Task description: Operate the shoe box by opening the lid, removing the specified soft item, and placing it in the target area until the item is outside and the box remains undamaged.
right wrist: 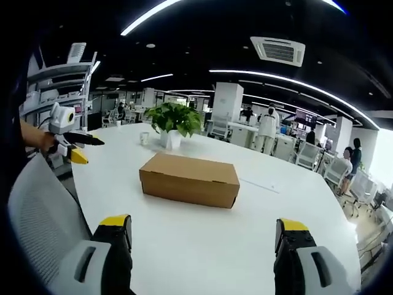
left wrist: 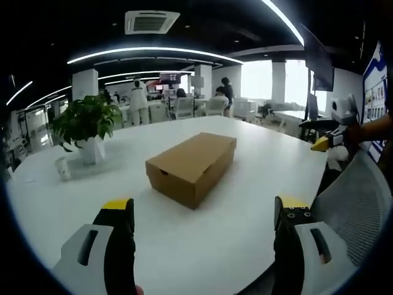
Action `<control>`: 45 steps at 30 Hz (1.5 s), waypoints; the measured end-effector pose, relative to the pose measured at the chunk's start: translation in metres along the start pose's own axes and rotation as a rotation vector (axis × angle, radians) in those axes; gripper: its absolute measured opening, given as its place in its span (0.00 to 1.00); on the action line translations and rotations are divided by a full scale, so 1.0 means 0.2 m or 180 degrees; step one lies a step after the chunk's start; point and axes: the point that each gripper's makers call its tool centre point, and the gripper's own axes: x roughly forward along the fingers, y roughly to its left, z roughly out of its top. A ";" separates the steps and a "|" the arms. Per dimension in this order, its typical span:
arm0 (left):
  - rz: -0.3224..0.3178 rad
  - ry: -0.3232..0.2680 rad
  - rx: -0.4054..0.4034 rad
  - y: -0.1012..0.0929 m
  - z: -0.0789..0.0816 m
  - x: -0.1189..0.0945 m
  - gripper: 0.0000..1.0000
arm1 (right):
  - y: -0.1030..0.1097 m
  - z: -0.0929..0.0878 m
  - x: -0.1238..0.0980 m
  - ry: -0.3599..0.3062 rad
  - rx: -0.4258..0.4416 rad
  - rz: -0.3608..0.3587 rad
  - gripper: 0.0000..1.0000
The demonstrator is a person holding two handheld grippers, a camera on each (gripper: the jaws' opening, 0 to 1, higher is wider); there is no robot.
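A closed brown cardboard shoe box [left wrist: 192, 166] lies on the white table [left wrist: 245, 233], lid down. In the left gripper view my left gripper [left wrist: 206, 215] stands open, well short of the box. The right gripper [left wrist: 328, 140] enters that view at the far right, held by a hand. In the right gripper view the shoe box [right wrist: 189, 178] sits mid-table, and my right gripper [right wrist: 202, 232] stands open, well short of it. The left gripper [right wrist: 77, 146] shows at the far left of that view, its yellow-tipped jaws apart. The soft item stays hidden.
A potted green plant [left wrist: 86, 126] in a white pot and a small white cup [left wrist: 62, 167] stand on the table beyond the box. A grey mesh chair [left wrist: 356, 209] sits at the table's edge. People and desks fill the office behind.
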 end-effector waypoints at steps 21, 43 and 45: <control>0.0025 0.0071 -0.0100 0.01 -0.01 0.18 0.95 | -0.12 -0.03 0.17 0.0086 -0.0040 0.0128 0.96; 0.0102 0.0232 -0.0192 0.05 -0.05 0.35 0.94 | -0.24 -0.05 0.38 0.0161 -0.0106 0.0292 0.92; 0.0108 0.0247 -0.0198 0.06 -0.06 0.36 0.93 | -0.25 -0.06 0.40 0.0166 -0.0112 0.0320 0.92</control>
